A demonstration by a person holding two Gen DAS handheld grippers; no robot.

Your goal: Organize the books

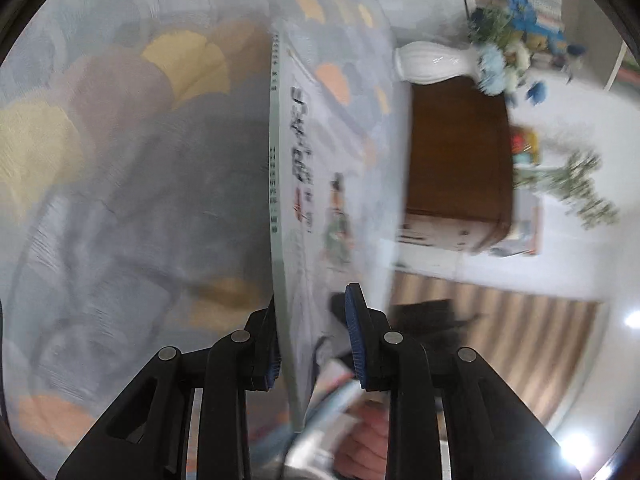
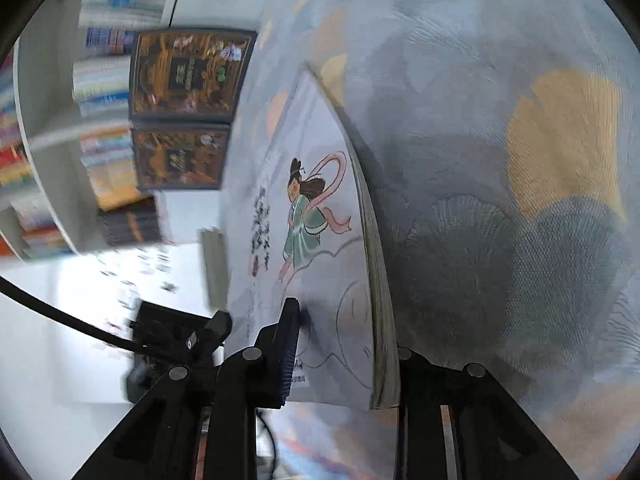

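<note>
Over patterned carpet (image 1: 120, 160), left gripper (image 1: 316, 344) and right gripper (image 2: 344, 356) both clench the white book (image 2: 320, 208) between their fingers, mid-carry; shelving likely comes next.

I am seeing a rug (image 1: 120, 160) with fan shapes in yellow, peach and gray lying under everything. A white vase (image 1: 434, 62) with blue flowers (image 1: 500, 60) is sitting on a brown cabinet (image 1: 456, 152). A black cable (image 2: 60, 316) is crossing the pale floor (image 2: 48, 360).

A home living room: patterned rug (image 1: 120, 160), wooden cabinet (image 1: 460, 160), flower vase (image 1: 432, 62), crowded bookshelf (image 2: 100, 80).
</note>
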